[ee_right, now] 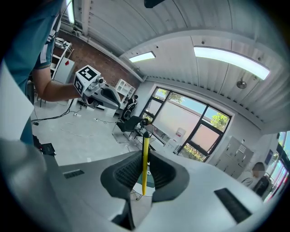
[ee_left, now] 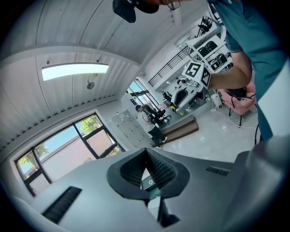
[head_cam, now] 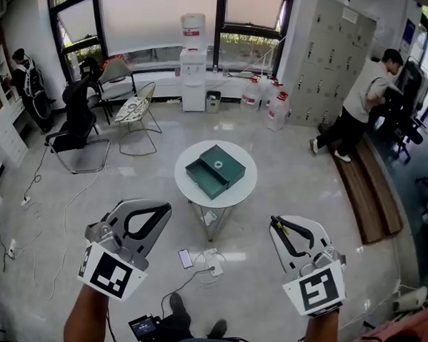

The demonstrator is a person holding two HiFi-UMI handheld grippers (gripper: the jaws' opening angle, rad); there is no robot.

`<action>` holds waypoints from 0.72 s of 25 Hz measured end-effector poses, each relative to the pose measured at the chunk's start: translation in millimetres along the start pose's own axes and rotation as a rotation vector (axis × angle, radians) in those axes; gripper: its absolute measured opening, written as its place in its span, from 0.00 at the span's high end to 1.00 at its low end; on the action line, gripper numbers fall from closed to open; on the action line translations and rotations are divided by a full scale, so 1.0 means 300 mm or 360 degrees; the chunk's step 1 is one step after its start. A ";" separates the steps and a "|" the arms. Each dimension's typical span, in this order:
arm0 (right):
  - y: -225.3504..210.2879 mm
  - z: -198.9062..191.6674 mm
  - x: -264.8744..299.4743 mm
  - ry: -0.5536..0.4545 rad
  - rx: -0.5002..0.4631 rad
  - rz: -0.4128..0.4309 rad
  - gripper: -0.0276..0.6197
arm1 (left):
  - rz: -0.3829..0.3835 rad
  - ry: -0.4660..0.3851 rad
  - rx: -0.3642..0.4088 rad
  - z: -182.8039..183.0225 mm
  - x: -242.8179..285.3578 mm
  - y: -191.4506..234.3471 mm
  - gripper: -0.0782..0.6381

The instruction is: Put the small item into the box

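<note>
A dark green box (head_cam: 215, 171) lies open on the small round white table (head_cam: 186, 189) ahead of me, and a sliver of the box (ee_left: 148, 183) shows past the left jaws. My left gripper (head_cam: 162, 208) hovers low at the left, well short of the table; in its own view the left gripper (ee_left: 146, 170) is shut with nothing between the pads. My right gripper (head_cam: 276, 221) hangs at the lower right, shut on a thin yellow pen (ee_right: 145, 163) with a black tip, which stands upright between the jaws of the right gripper (ee_right: 145, 174). The pen (head_cam: 283, 231) shows faintly in the head view.
A water dispenser (head_cam: 193, 62) and water jugs (head_cam: 278, 109) stand by the far window. Chairs (head_cam: 135, 112) sit at the back left. A person (head_cam: 357, 103) bends over by a wooden bench (head_cam: 370, 189) at the right. A phone (head_cam: 186, 258) and cables lie on the floor beneath the table.
</note>
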State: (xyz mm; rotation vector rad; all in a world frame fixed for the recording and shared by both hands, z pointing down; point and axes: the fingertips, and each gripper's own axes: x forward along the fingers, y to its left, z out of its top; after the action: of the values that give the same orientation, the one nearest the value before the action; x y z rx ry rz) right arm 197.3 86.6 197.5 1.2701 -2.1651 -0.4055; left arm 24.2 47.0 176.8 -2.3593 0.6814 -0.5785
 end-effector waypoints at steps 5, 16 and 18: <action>-0.032 0.109 0.195 0.0078 0.0006 -0.0069 0.86 | -0.0047 -0.0095 -0.0008 -0.140 0.051 0.217 0.87; -0.017 0.287 0.601 0.0160 0.0012 -0.0172 0.86 | -0.0116 -0.0218 -0.0042 -0.477 0.095 0.540 0.87; -0.011 0.318 0.652 0.0178 0.0000 -0.0158 0.86 | -0.0114 -0.0221 -0.0033 -0.507 0.084 0.587 0.87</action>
State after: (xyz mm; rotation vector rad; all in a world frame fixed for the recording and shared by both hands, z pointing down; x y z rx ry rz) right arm 67.6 -87.7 186.7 1.3712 -2.0147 -0.3658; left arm -96.7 -153.3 176.9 -2.4246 0.5454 -0.4351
